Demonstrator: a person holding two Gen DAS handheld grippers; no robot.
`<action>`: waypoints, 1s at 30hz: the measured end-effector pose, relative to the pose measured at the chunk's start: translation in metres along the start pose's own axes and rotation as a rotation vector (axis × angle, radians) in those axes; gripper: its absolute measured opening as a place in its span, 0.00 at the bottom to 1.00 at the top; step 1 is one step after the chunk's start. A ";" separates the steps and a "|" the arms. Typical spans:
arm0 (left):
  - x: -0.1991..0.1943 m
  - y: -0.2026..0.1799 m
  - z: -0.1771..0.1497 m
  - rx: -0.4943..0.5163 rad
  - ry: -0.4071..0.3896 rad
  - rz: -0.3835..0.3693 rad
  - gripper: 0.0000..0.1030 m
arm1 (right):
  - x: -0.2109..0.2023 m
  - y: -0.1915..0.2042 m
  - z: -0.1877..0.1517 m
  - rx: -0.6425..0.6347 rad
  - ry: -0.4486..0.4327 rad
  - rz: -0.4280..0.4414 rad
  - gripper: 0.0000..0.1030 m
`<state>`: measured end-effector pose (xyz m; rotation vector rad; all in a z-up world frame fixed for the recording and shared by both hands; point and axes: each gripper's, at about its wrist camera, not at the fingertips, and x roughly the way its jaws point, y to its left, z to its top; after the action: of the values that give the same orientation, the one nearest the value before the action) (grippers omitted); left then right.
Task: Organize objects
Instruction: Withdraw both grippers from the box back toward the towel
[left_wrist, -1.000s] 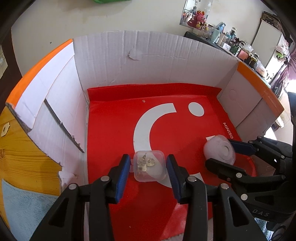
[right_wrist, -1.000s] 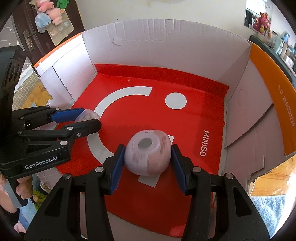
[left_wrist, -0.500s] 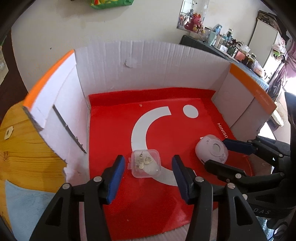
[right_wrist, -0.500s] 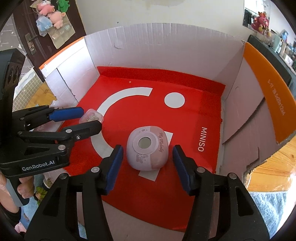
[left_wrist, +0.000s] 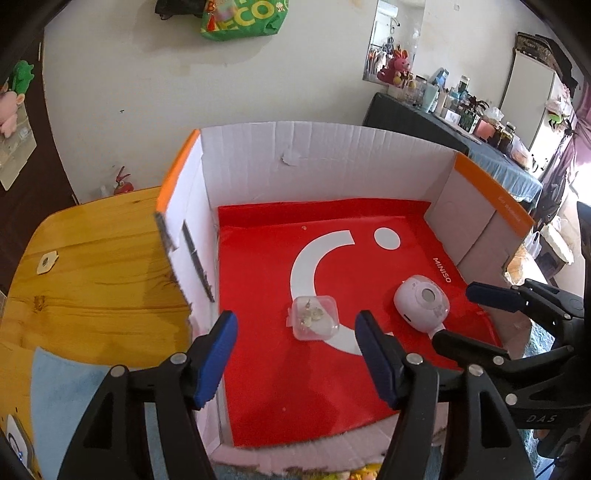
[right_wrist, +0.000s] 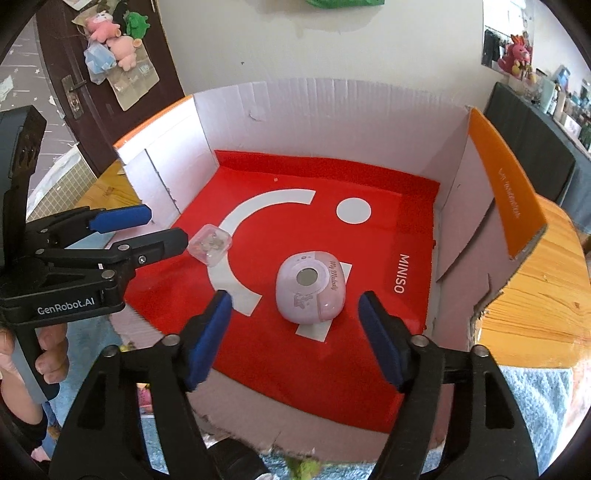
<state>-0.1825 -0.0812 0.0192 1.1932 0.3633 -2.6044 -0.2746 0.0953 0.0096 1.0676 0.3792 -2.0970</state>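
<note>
Left wrist view shows my left gripper (left_wrist: 295, 354) opening off the small clear plastic case (left_wrist: 314, 318), my right gripper (right_wrist: 293, 332) likewise releasing the rounded pink gadget (right_wrist: 311, 286): both have backed away empty, so both items now sit placed on the red mat (left_wrist: 266, 373).

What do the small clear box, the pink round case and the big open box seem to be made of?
Clear box: likely hard, glossy plastic; contents show through.
Pink case: probably smooth, shiny plastic.
Big box: corrugated cardboard, matte, with ribbed walls and torn edges.

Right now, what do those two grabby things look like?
Both look alike: black plastic frames with silver screws and blue pads on the fingers. The left gripper has "GenRobot.AI" in white on its side. The right gripper shows "DAS" lettering.
</note>
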 end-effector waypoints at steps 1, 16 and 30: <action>-0.001 -0.001 -0.001 0.000 -0.003 0.001 0.66 | -0.002 0.002 -0.002 -0.001 -0.005 -0.002 0.70; -0.023 0.008 -0.023 -0.038 -0.052 0.040 0.86 | -0.035 0.016 -0.026 -0.021 -0.094 -0.037 0.81; -0.044 -0.001 -0.046 -0.012 -0.090 0.069 1.00 | -0.053 0.028 -0.049 -0.043 -0.144 -0.060 0.88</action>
<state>-0.1228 -0.0595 0.0236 1.0609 0.3136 -2.5822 -0.2061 0.1281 0.0237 0.8840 0.3876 -2.1940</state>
